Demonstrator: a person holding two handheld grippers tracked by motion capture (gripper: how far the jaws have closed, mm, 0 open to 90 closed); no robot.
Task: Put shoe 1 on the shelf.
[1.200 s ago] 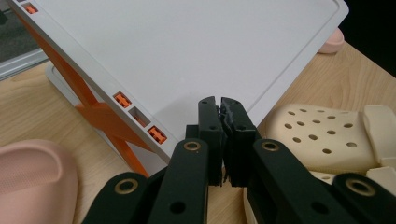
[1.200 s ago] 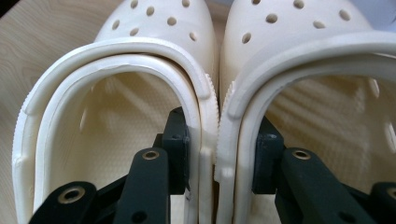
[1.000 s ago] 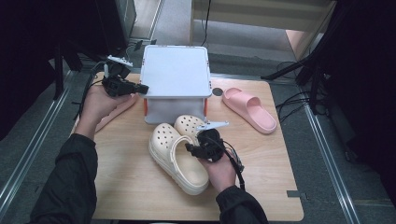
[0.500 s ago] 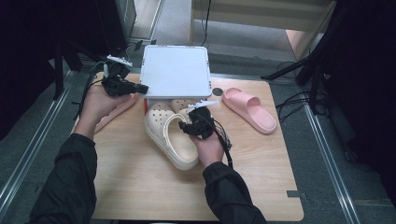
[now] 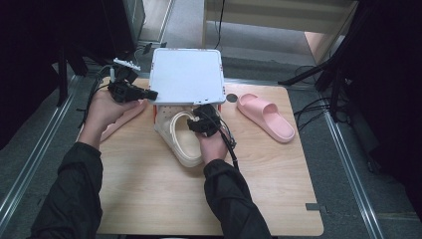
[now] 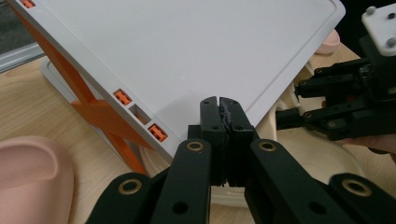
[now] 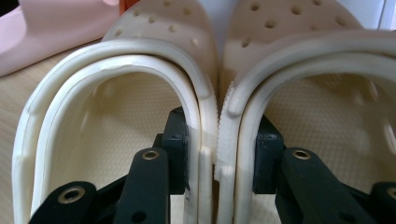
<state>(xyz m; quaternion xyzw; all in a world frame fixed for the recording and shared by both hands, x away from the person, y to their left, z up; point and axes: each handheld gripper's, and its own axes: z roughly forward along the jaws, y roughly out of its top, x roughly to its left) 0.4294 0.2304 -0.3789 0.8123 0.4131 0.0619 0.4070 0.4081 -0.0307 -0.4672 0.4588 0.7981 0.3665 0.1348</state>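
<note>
Because the right tongs [image 7: 217, 154] pinch both cream clogs [image 5: 181, 137] by their inner walls, one could slip free under the white rack [image 5: 186, 75]. The left tongs [image 6: 219, 112], closed on nothing, touch that rack's edge and might nudge it.

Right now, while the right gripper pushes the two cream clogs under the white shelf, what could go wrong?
1. The right gripper pinches only the clogs' adjoining inner walls; the pair could slip or twist.
2. The toes sit beneath the white shelf beside its orange legs; they might catch there.
3. The shut left gripper is close to the shelf's edge and could bump it.
</note>
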